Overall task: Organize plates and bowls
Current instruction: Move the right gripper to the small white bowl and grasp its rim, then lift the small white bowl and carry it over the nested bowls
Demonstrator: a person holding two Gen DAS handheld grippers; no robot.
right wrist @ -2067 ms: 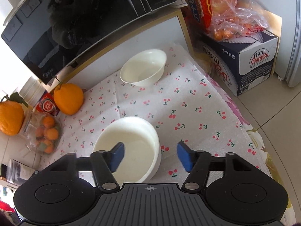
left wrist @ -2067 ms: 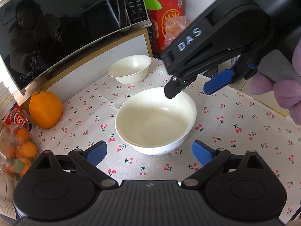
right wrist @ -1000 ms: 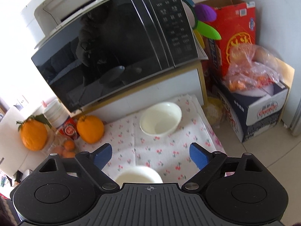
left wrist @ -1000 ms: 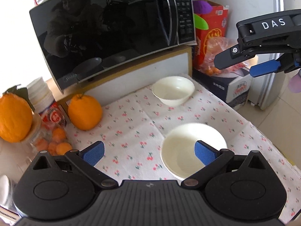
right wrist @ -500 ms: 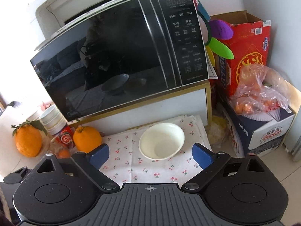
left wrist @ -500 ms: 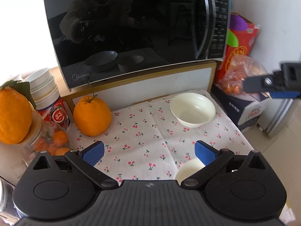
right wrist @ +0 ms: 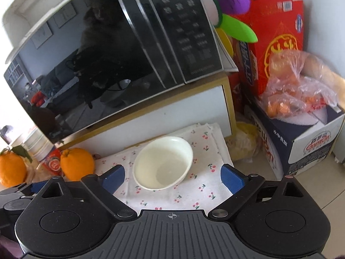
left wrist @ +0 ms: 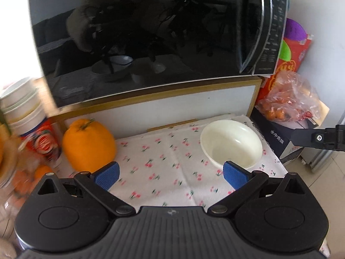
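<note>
Bowl pickup lining up

Right gripper (right wrist: 172,178) hangs with fingers spread wide and empty before the glossy white ceramic bowl (right wrist: 163,162), which sits on the cherry-print cloth (right wrist: 200,191) below the black microwave (right wrist: 112,60). Left gripper (left wrist: 171,173) is likewise released. Next, I'd judge: straddle the rim, then clench.

Our left tongs (left wrist: 170,173), black frame with blue padded fingers (left wrist: 107,172), jaws spread wide, nothing between them, tilted downward. Our right tongs (right wrist: 172,177), same black build with blue pads (right wrist: 231,178), jaws also wide apart and empty; they have just been opening a little further. Right tongs also tilted downward. In the left wrist view one black finger of the right tongs pokes in from the right edge.
</note>
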